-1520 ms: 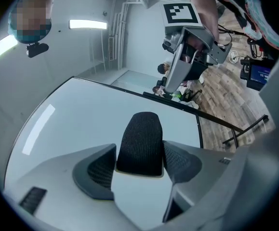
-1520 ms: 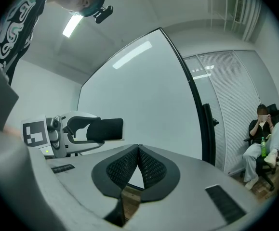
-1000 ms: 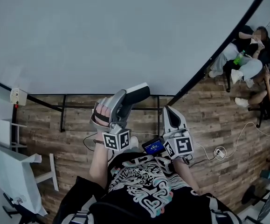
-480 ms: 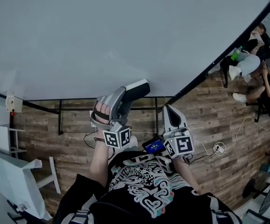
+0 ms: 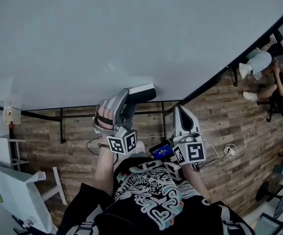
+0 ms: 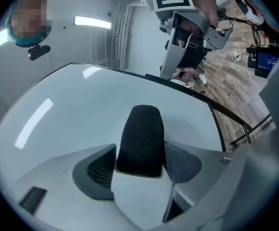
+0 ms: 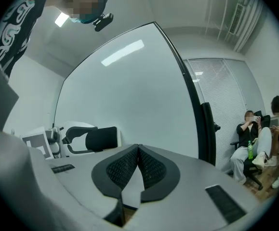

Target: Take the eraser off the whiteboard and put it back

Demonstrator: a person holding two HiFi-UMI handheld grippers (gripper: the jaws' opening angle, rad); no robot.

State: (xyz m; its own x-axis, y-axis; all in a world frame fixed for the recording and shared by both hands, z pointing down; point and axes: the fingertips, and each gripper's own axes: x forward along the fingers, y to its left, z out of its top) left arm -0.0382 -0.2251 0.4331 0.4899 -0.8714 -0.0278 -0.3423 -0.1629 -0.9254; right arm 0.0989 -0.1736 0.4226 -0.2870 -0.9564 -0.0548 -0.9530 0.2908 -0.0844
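Here's the person square in front of the whiteboard (image 5: 131, 33), both arms held out level. The left tongs (image 5: 131, 101) are clamped on the eraser (image 5: 141, 92), one pad (image 6: 97, 170) on each side of it. From the left gripper view the eraser's black felt face stands up between the jaws, with a pale yellowish edge at its base. It sticks out past the tips towards the board's lower edge, right up near the surface. I can't tell whether the felt actually touches it.

The right tongs (image 5: 179, 115) are just beside the left, a bit lower in the head view, and they carry nothing. Their two ribbed pads (image 7: 151, 167) are pressed together tip to tip. They point at the board's right-hand part, near its black frame edge (image 7: 192, 100).

Each pair of tongs has its marker cube (image 5: 122, 144) at the back, close to the person's chest. A small blue screen (image 5: 161, 152) sits between the two cubes.

Under the board, the black stand rails (image 5: 82, 112) run across above the wooden floor (image 5: 48, 131). A white cable (image 5: 229, 156) lies coiled on the floor to the right. Over by the far right, a few people are seated (image 5: 273, 70); one has a green bottle (image 7: 249, 150) in the lap. A white chair (image 5: 14, 180) stands off to the left.
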